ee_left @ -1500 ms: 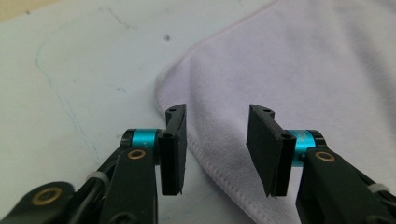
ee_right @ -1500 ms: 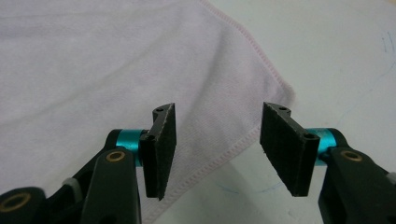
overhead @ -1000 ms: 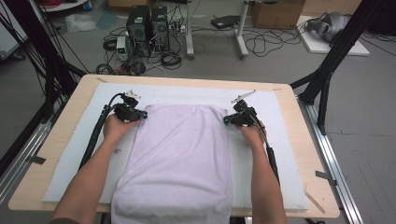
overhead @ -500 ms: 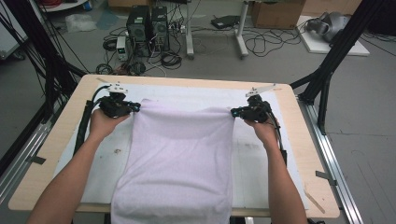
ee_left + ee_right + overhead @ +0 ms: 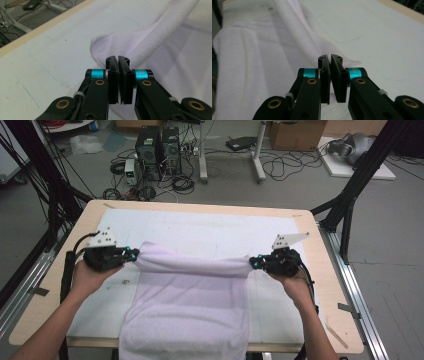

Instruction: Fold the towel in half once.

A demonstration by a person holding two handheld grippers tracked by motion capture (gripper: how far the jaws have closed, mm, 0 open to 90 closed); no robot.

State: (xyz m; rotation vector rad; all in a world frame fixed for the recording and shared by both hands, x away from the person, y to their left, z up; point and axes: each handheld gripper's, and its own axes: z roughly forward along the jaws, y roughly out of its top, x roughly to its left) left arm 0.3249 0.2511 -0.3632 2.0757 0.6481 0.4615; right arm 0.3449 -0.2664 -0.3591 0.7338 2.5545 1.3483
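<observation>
Both arms stretched apart – left gripper (image 5: 131,255) and right gripper (image 5: 256,263) each seemingly pinch a towel (image 5: 187,310) corner, lifted.

Both my tongs pinched shut, arms spread wide.

My left gripper (image 5: 131,254) and right gripper (image 5: 256,263) face each other, tips pointing inward, jaws pressed together on the towel (image 5: 190,300) corners. My left hand (image 5: 92,276) wraps its tong from behind, my right hand (image 5: 295,282) likewise, and each forearm runs back from its tong toward me, angled outward.
</observation>
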